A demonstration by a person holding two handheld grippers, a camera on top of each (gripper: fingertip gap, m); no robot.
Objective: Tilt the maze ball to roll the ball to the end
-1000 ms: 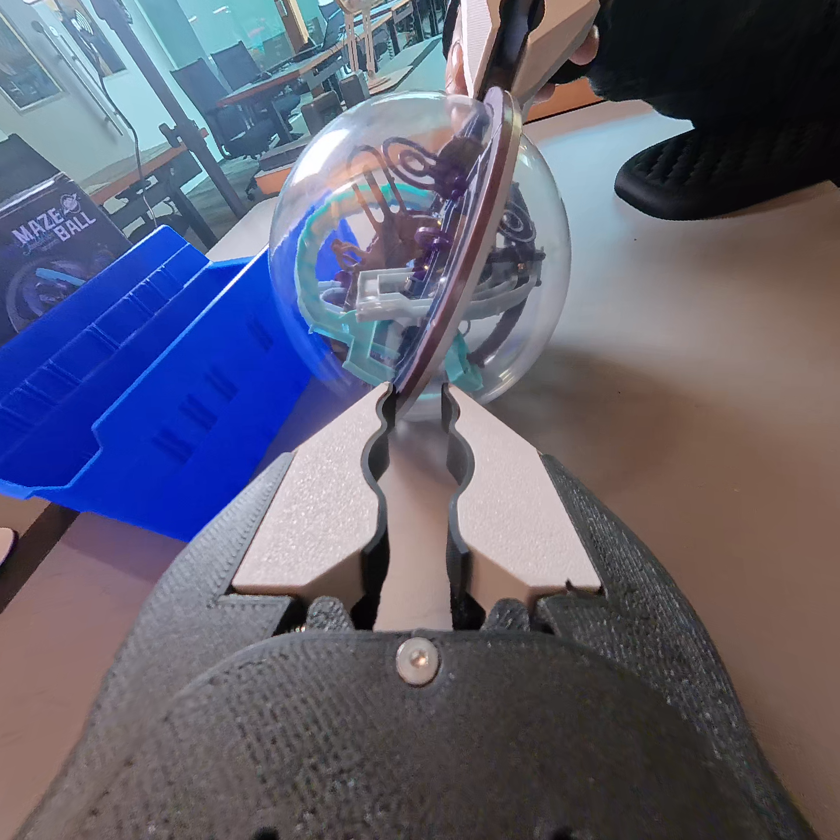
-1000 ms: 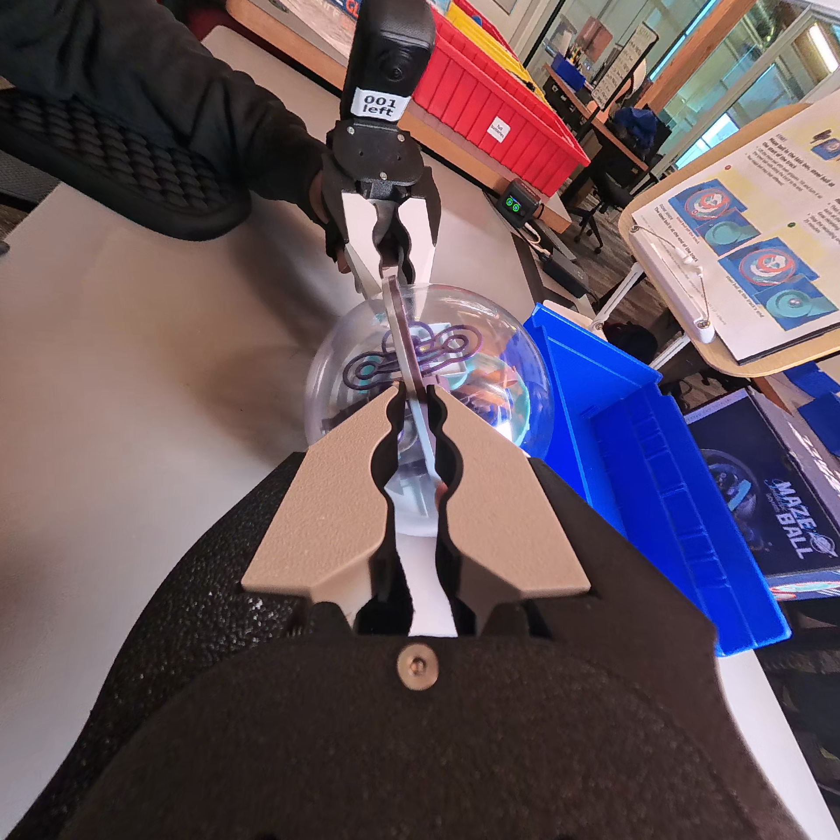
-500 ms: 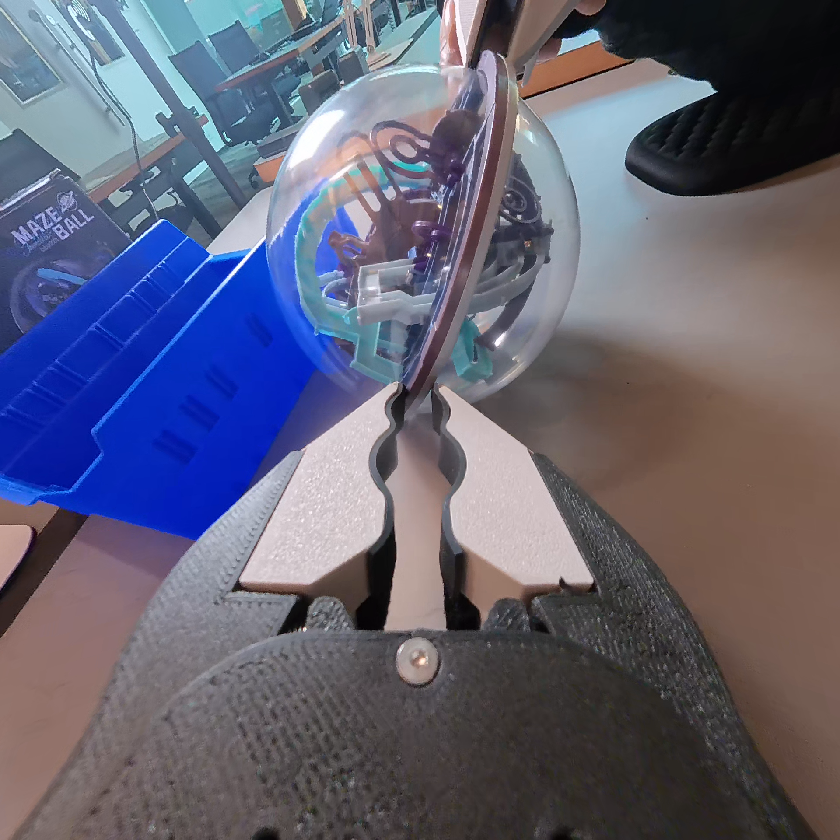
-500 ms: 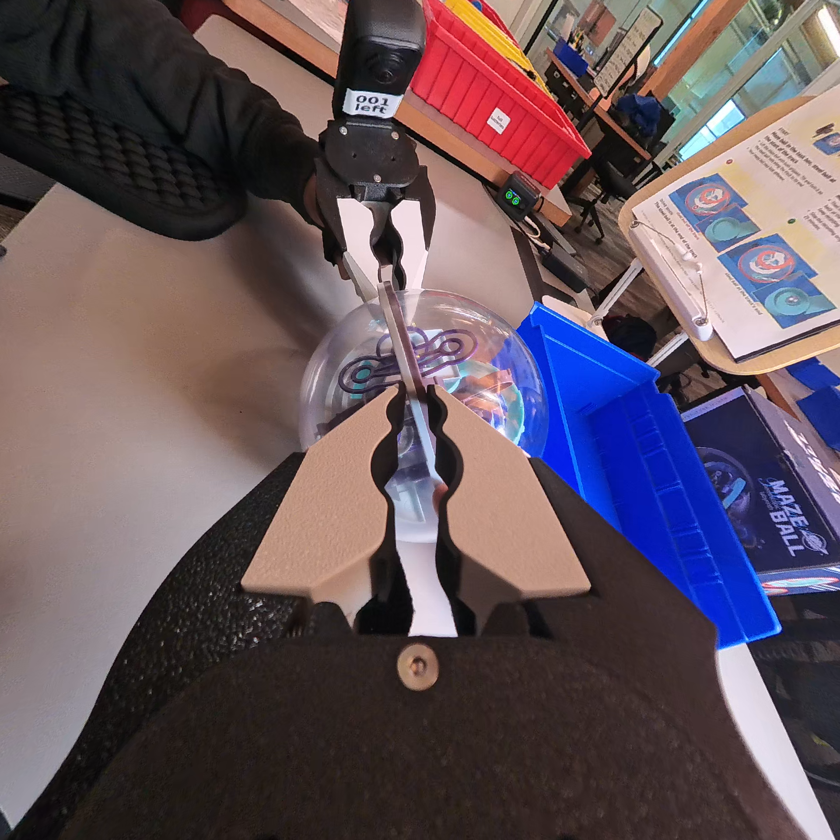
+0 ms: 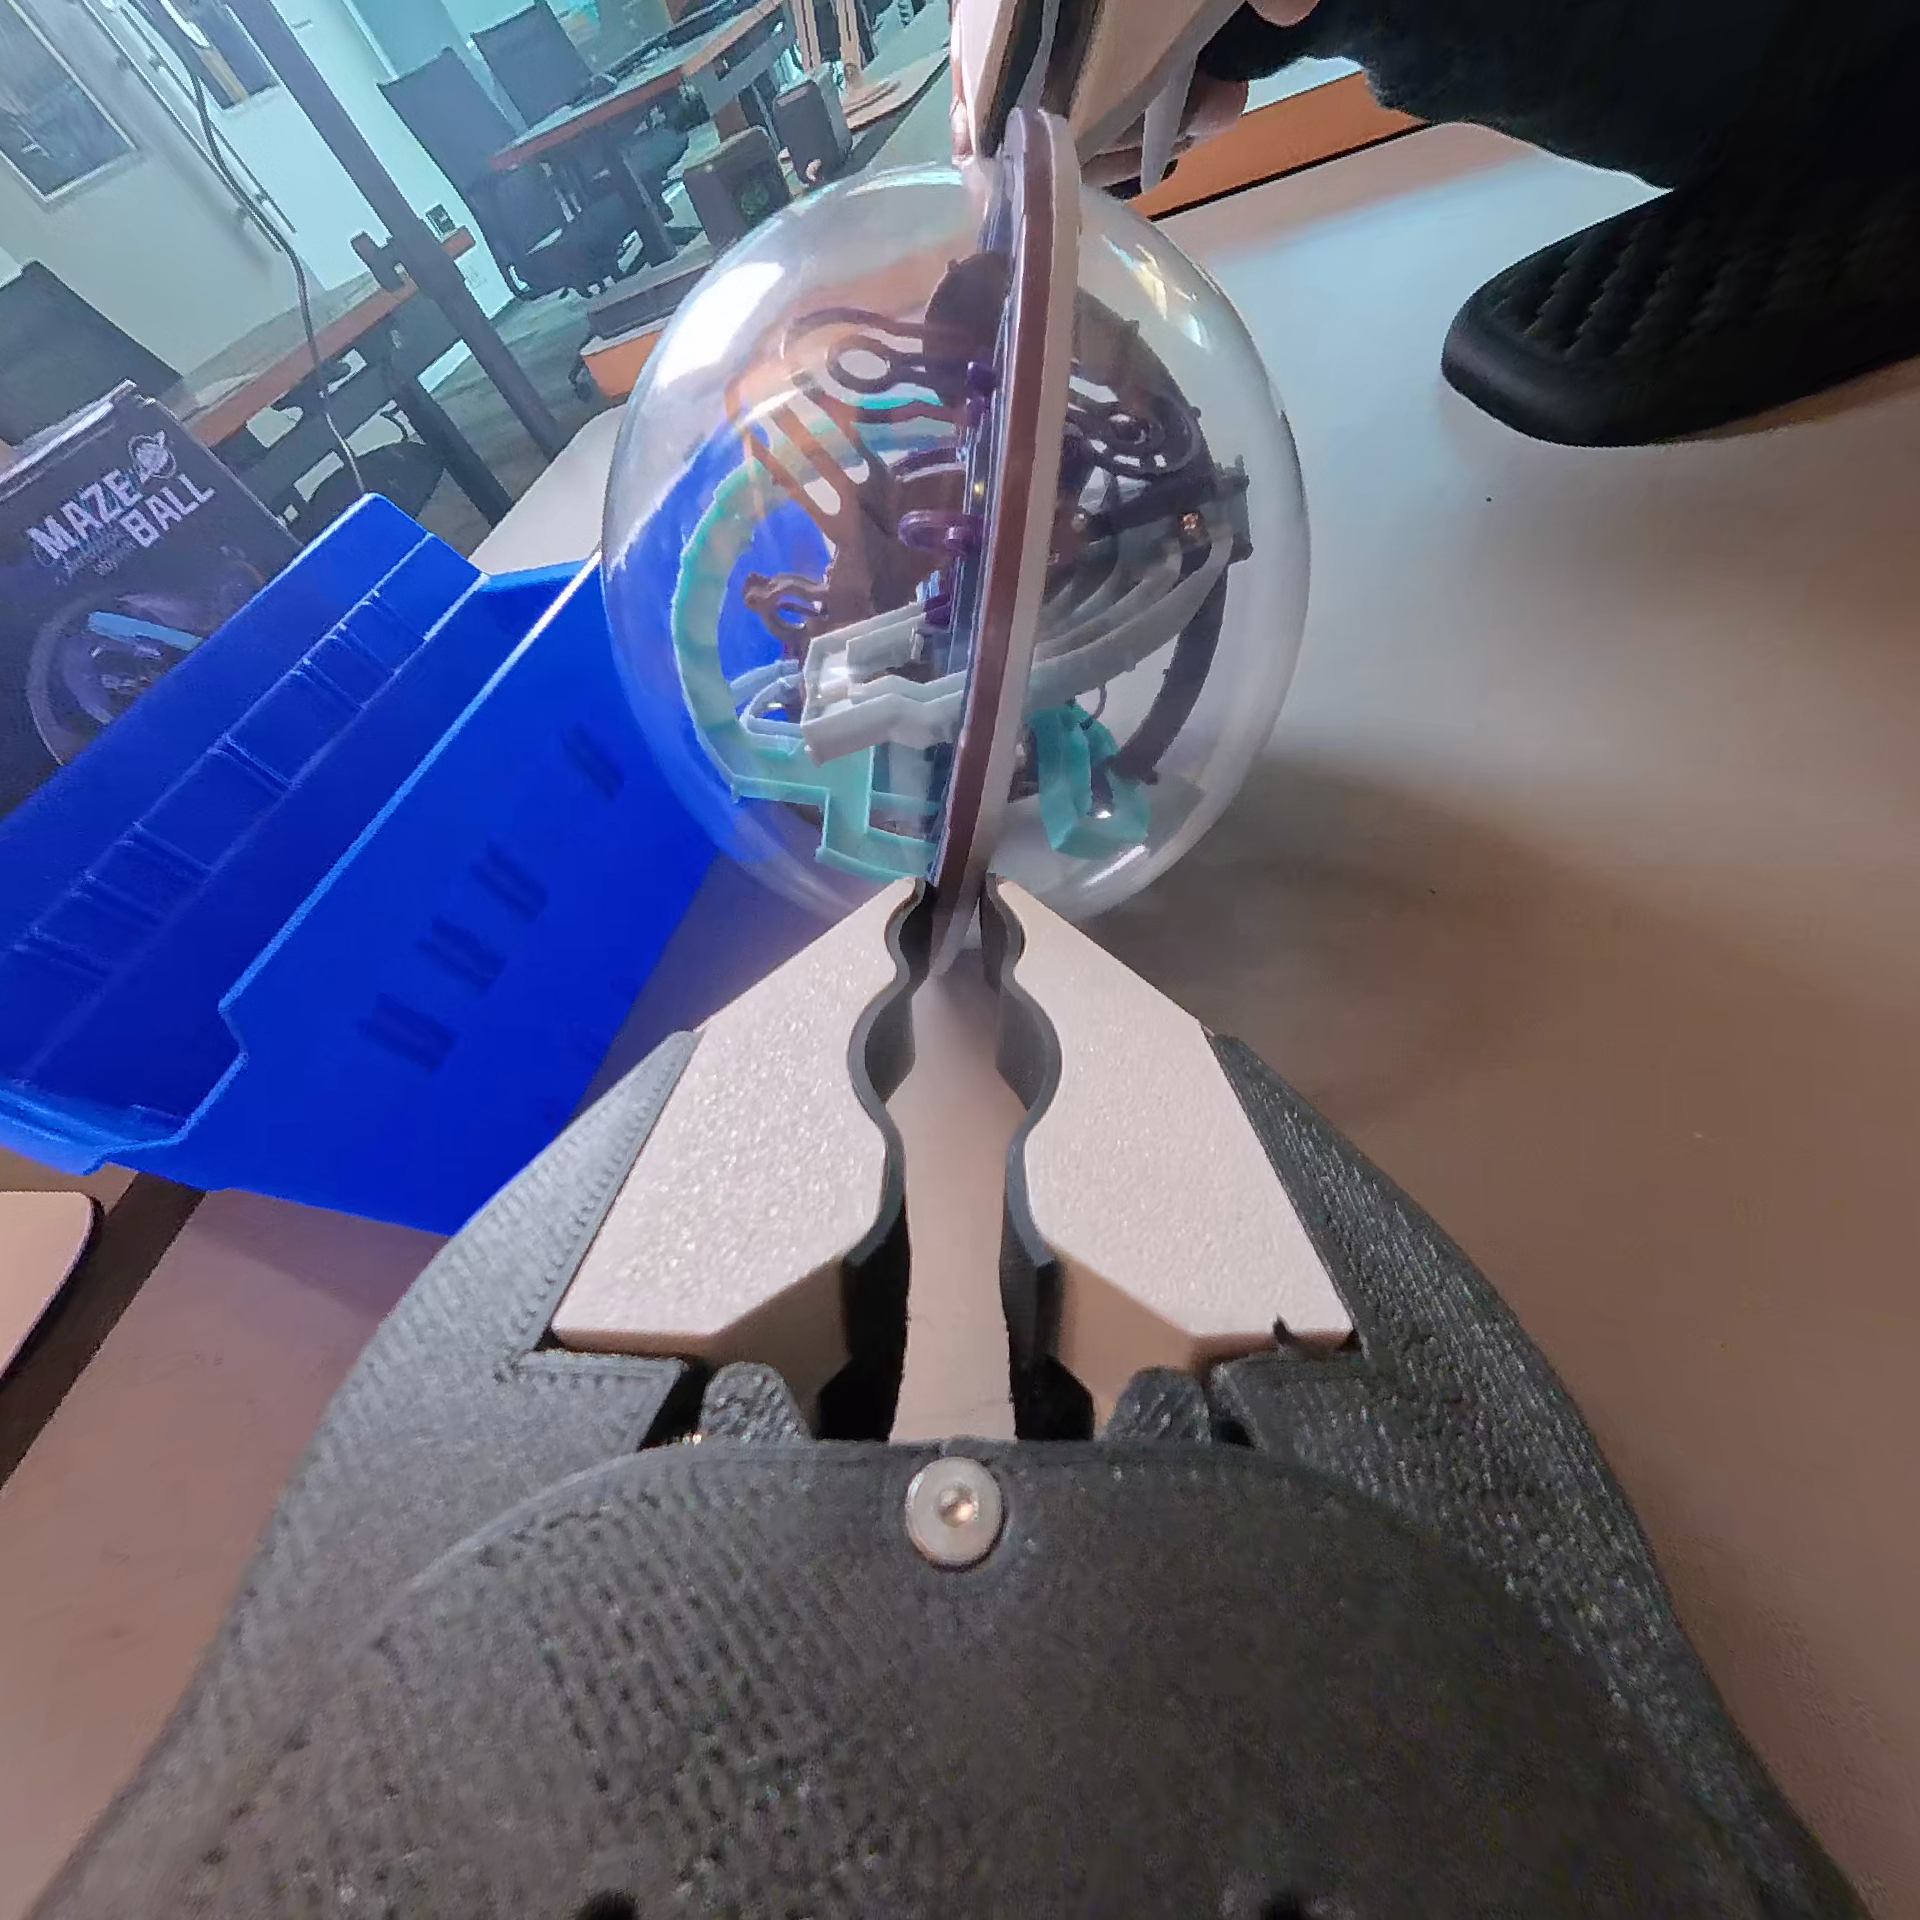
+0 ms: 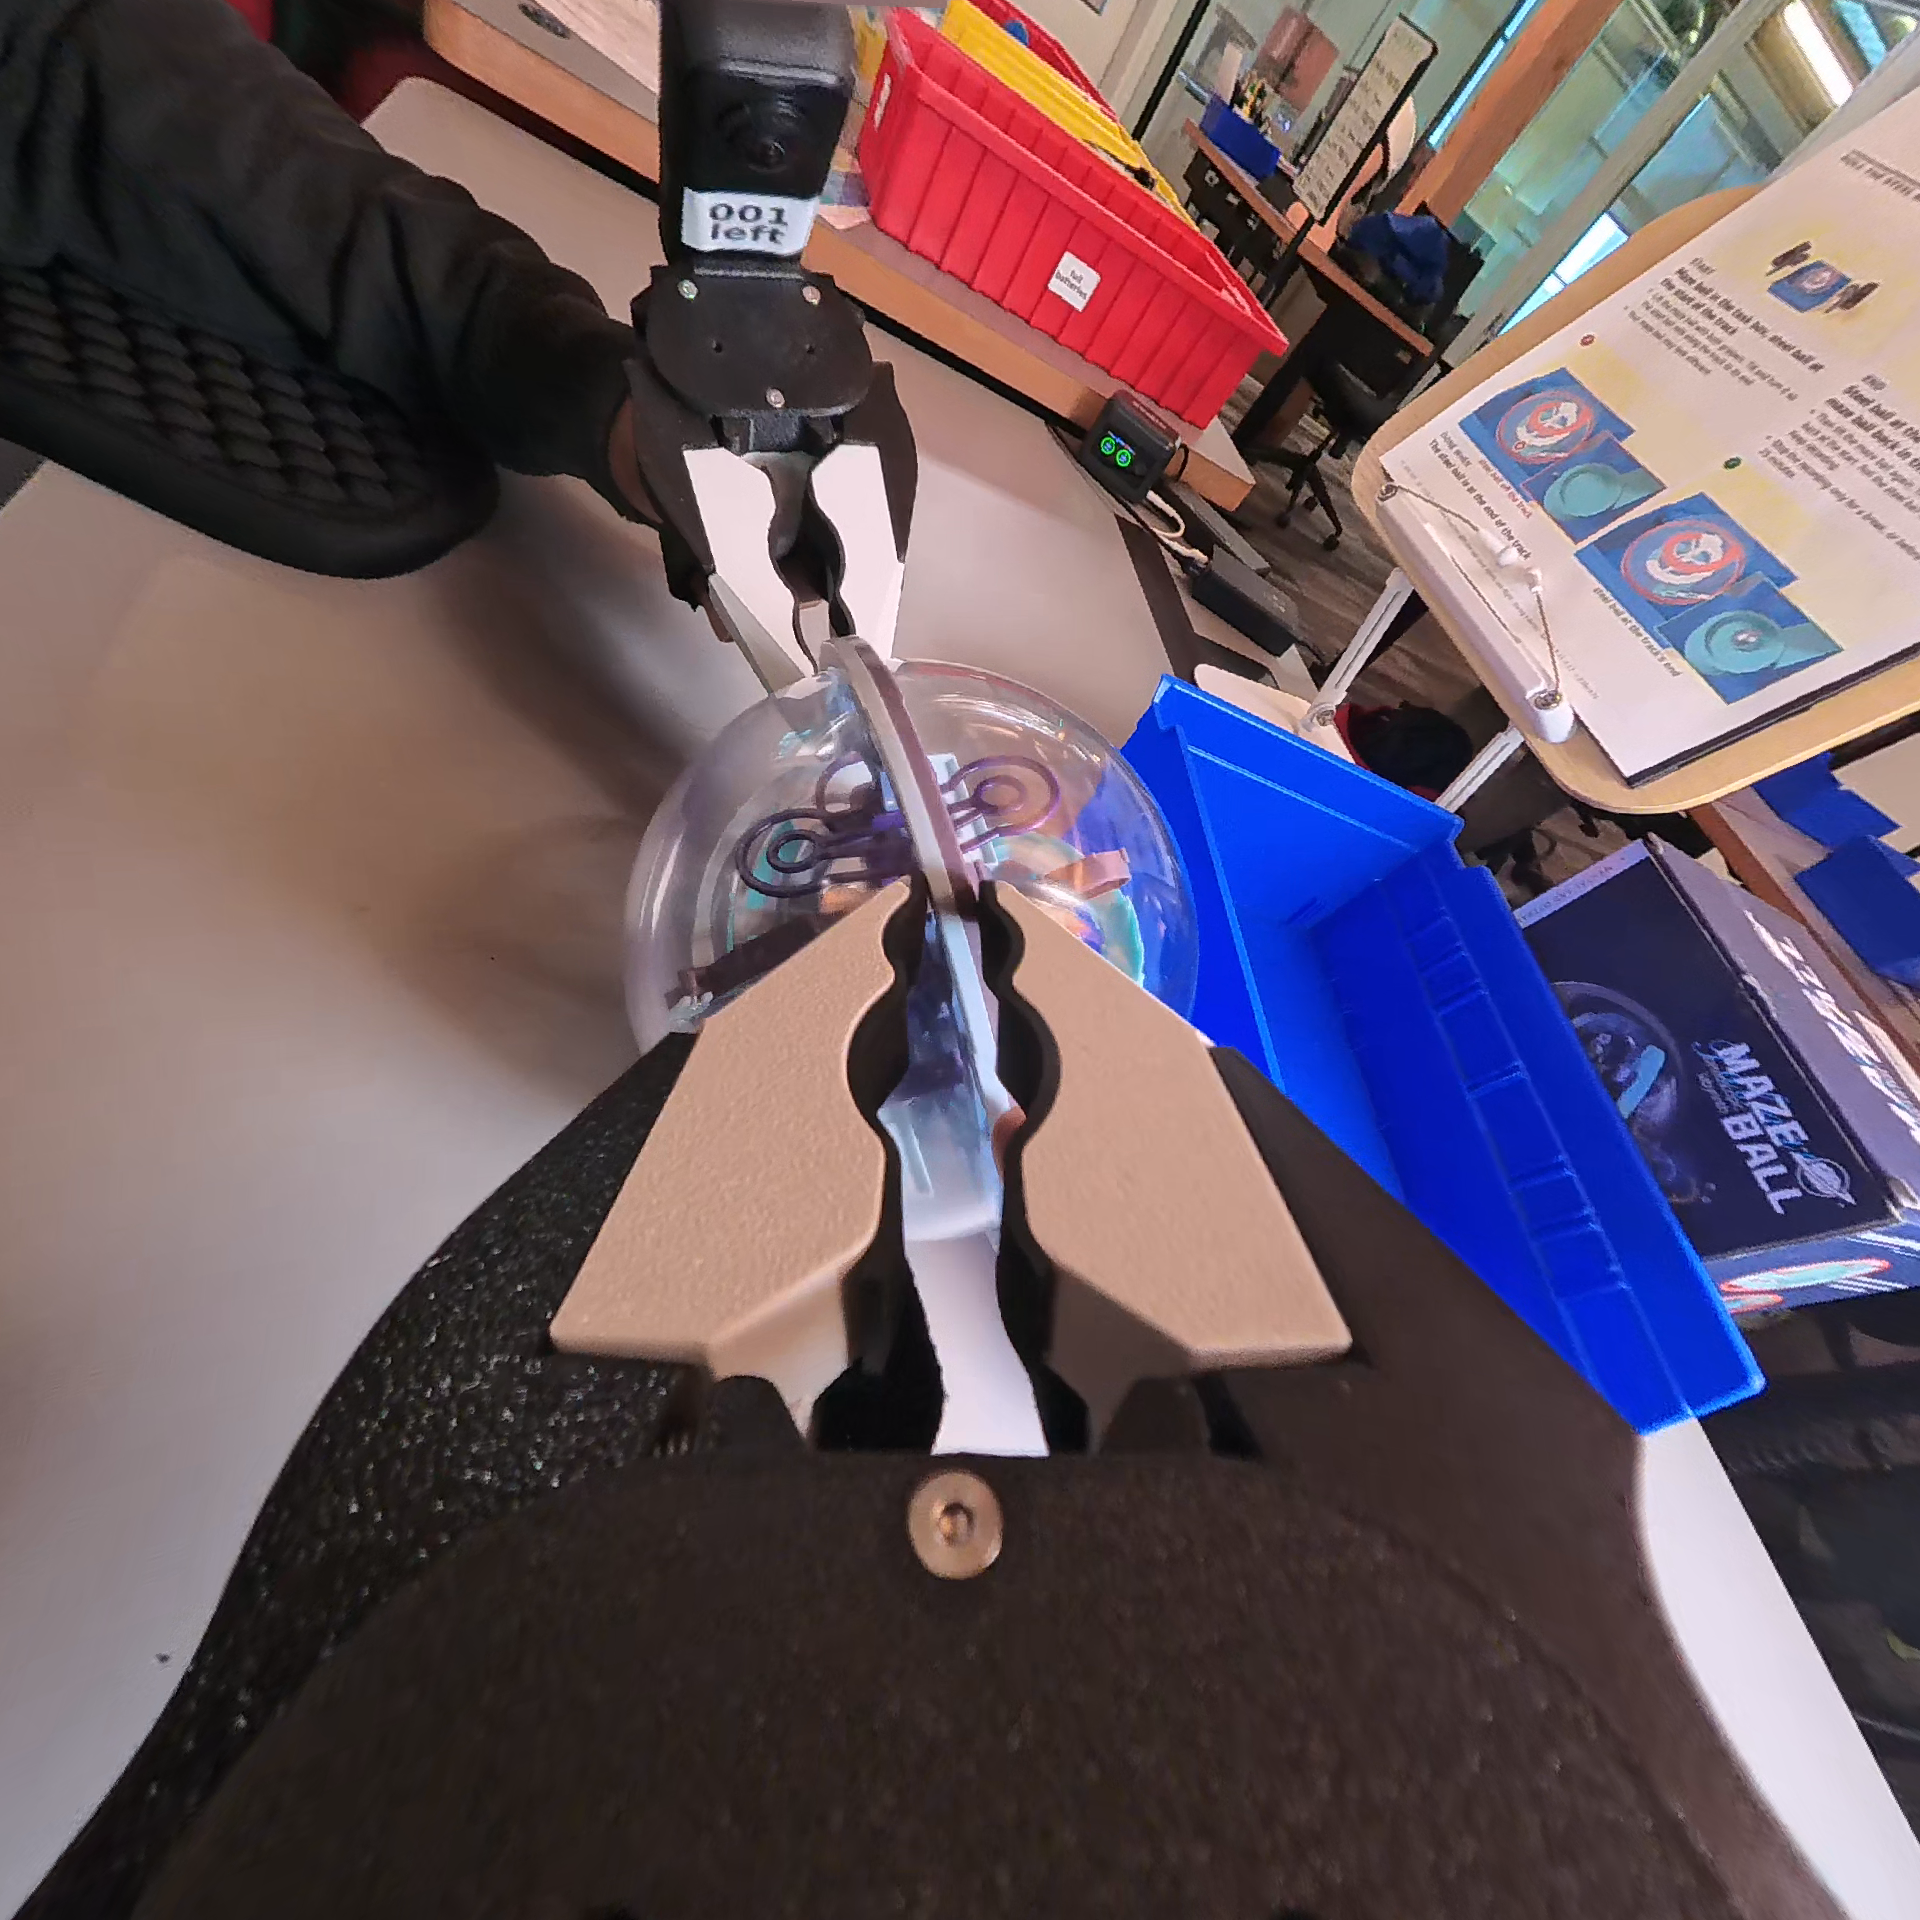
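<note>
The maze ball (image 5: pixel 951 540) is a clear sphere with teal, purple and brown tracks inside and a dark rim around its middle. It is held just above the table. My left gripper (image 5: pixel 951 899) is shut on the rim at its near side. My right gripper (image 6: pixel 951 894) is shut on the rim at the opposite side; the maze ball (image 6: pixel 831 842) shows past its fingers. In the right wrist view the left gripper (image 6: pixel 821 634) pinches the far rim. In the left wrist view the right gripper (image 5: pixel 1023 94) meets the top of the rim. The small ball inside is not discernible.
A blue bin (image 5: pixel 312 831) lies right beside the sphere, also in the right wrist view (image 6: pixel 1434 1018). A dark game box (image 6: pixel 1725 1081) sits behind it. An instruction board (image 6: pixel 1662 468), a red bin (image 6: pixel 1039 229) and a black chair seat (image 5: pixel 1683 301) stand around the beige table (image 5: pixel 1558 935).
The sphere has been turned between the two grippers: its rim now stands nearer to upright in the left wrist view. The left gripper's jaws have closed tighter on the rim.
</note>
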